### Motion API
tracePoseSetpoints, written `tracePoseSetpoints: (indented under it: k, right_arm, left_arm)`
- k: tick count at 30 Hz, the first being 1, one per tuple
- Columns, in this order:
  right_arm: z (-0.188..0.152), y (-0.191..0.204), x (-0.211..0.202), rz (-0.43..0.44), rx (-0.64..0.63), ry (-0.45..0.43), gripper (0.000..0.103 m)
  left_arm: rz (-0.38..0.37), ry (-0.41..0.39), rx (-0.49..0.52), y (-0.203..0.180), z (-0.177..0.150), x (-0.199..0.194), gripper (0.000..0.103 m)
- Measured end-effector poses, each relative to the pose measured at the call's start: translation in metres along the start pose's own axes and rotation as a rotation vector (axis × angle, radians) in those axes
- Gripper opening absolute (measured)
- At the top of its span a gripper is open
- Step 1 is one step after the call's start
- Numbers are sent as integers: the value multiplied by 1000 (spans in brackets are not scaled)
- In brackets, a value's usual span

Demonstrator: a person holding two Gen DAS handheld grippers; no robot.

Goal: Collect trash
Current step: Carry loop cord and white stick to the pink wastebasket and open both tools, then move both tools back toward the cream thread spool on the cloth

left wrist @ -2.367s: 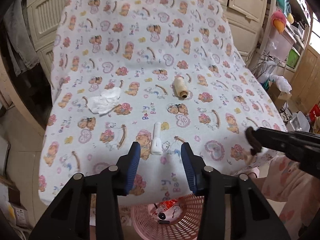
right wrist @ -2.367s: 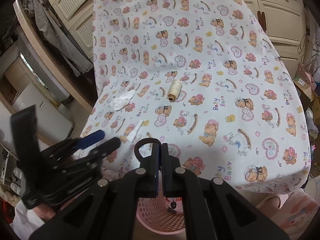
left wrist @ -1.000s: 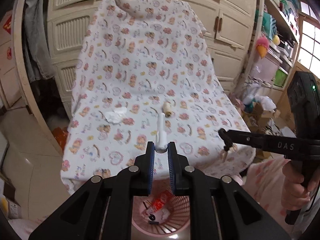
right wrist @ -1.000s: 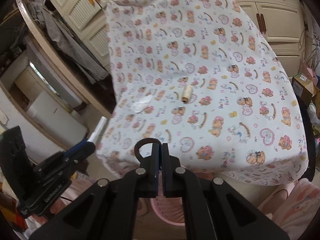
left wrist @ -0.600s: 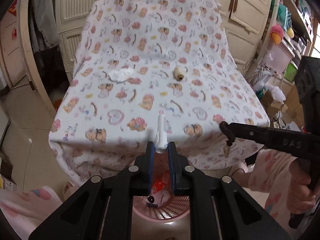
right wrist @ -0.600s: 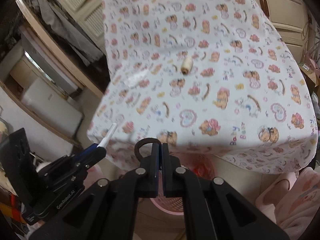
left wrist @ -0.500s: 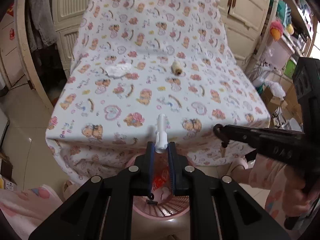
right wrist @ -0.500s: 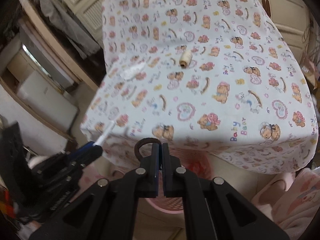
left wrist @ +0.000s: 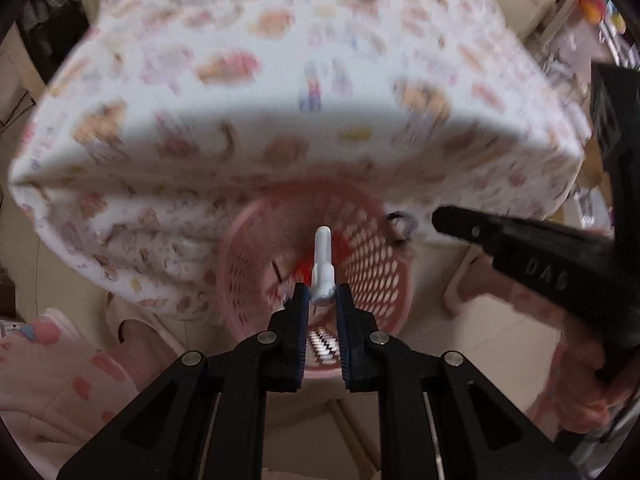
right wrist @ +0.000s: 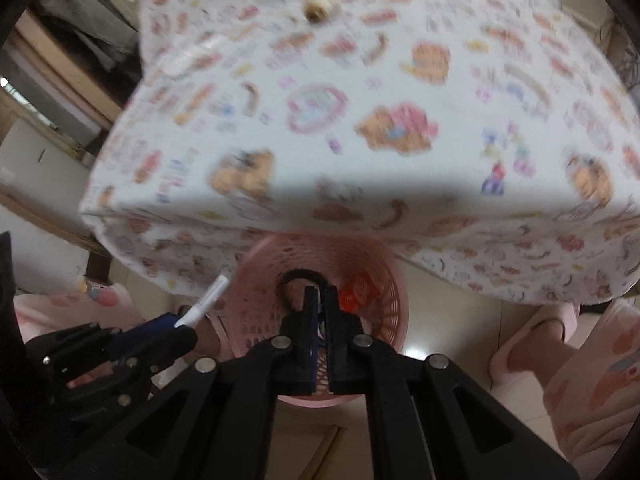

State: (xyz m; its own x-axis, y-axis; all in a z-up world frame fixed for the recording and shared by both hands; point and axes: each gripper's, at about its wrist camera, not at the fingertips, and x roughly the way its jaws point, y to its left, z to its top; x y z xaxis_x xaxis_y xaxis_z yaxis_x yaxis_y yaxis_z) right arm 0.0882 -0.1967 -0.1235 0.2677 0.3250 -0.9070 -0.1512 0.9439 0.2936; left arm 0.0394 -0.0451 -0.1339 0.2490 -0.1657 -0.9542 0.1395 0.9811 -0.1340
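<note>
trash left up on the counter (right wrist: 400,92): tissue (right wrist: 192,56), spool (right wrist: 318,6). your left gripper (left wrist: 322,300) holds a white tube (left wrist: 322,268) over the pink basket (left wrist: 384,248); right gripper (right wrist: 320,300) pinches a black loop (right wrist: 298,274).

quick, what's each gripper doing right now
Left gripper: shut on the white tube, above the pink basket.
Right gripper: shut on a black ring, over the same basket.
</note>
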Motion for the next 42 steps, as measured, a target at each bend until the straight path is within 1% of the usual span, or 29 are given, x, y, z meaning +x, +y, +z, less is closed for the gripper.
tracePoseSetpoints:
  k: [2,5,9,11,12,13,15,17,19,21,22,23,27,33,34,35,37,39,41,42]
  right_arm:
    - [-1,-8,13,13,42,38,4]
    - [-6,-16,30,-1,81,80,4]
    - [-12,-20,45,-33,95,118,4]
    - [-14,-22,50,-41,105,134,4]
    - [-16,-24,53,-49,110,141,4]
    - [-16,-24,54,-55,111,145,4]
    - [-21,-26,60,-77,123,167,4]
    - [-26,-34,69,-84,166,220,4]
    - [-32,-44,79,-55,230,279,4]
    - [-37,-53,86,-34,288,322,8]
    - [-39,-54,88,-29,296,329,14]
    - [-39,-55,89,-26,298,337,22]
    - [-40,-55,91,-43,276,350,33]
    - [-41,-56,89,-37,273,350,37]
    - [-40,-55,88,-39,268,346,37]
    - [-39,-54,87,-42,260,342,39]
    - [-38,-53,86,-50,246,334,41]
    - [-38,-52,84,-57,240,325,41]
    - [-37,-52,81,-59,239,315,41]
    - [-36,-51,78,-61,235,307,41]
  left_arm:
    - [8,38,-4,0,-4,13,12]
    - [55,66,20,-2,-7,24,12]
    - [34,120,-10,3,-2,40,12]
    - [21,159,-15,6,-3,54,12]
    - [27,178,-16,7,-3,63,12]
    - [41,201,-23,8,-6,74,12]
    - [35,267,-36,12,-13,95,12]
    - [40,315,-52,15,-19,110,12]
    - [48,337,-61,18,-23,118,12]
    - [50,341,-69,19,-24,120,13]
    - [49,343,-72,18,-23,120,12]
    - [46,345,-75,18,-23,120,12]
    - [58,356,-79,19,-25,121,13]
    - [50,331,-77,18,-24,115,13]
    - [52,329,-77,19,-24,114,14]
    - [58,326,-79,19,-24,113,16]
    - [65,324,-81,21,-25,110,30]
    - [46,320,-79,19,-24,105,35]
    - [57,295,-74,17,-22,96,37]
    - [68,277,-69,16,-21,91,39]
